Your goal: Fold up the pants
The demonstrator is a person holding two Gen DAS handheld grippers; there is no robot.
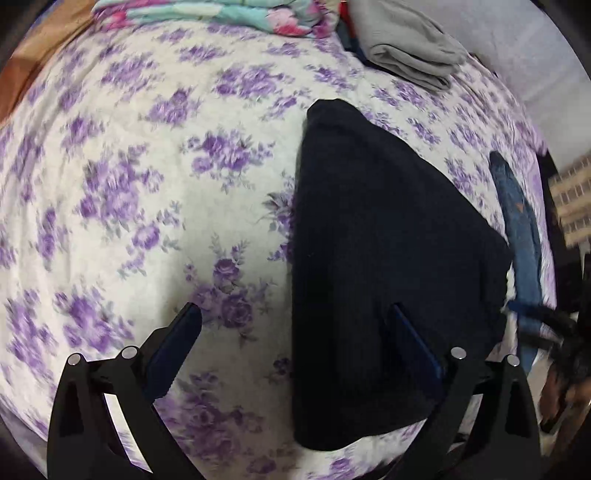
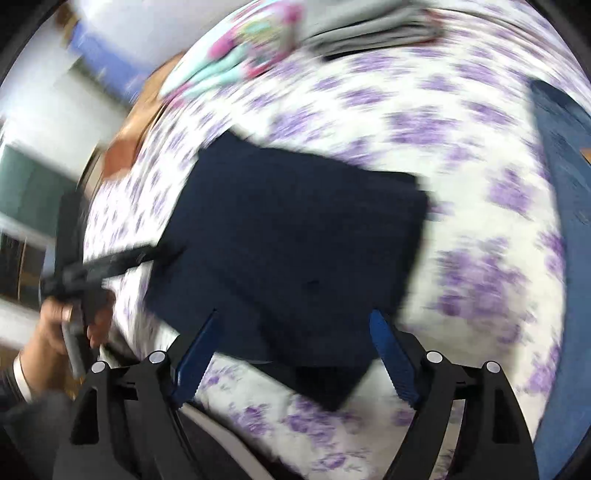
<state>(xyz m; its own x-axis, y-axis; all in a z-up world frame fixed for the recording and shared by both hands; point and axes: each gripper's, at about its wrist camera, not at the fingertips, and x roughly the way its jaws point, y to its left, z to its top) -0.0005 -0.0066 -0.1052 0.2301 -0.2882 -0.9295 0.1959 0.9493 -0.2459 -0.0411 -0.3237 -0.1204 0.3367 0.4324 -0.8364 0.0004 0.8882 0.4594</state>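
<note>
The dark navy pants [image 1: 384,258] lie folded into a compact block on the purple-flowered bedsheet [image 1: 147,184]. They also show in the right wrist view [image 2: 295,243]. My left gripper [image 1: 295,314] is open and empty; its right finger hangs over the pants' left part, its left finger over bare sheet. My right gripper [image 2: 295,317] is open and empty above the near edge of the pants. The left gripper shows in the right wrist view [image 2: 110,262] at the pants' left edge, held by a hand.
A folded grey garment [image 1: 406,44] and a teal and pink floral cloth [image 1: 221,14] lie at the far side of the bed. Blue jeans [image 1: 517,229] lie to the right of the pants, also in the right wrist view [image 2: 569,184]. The bed's edge is at the left.
</note>
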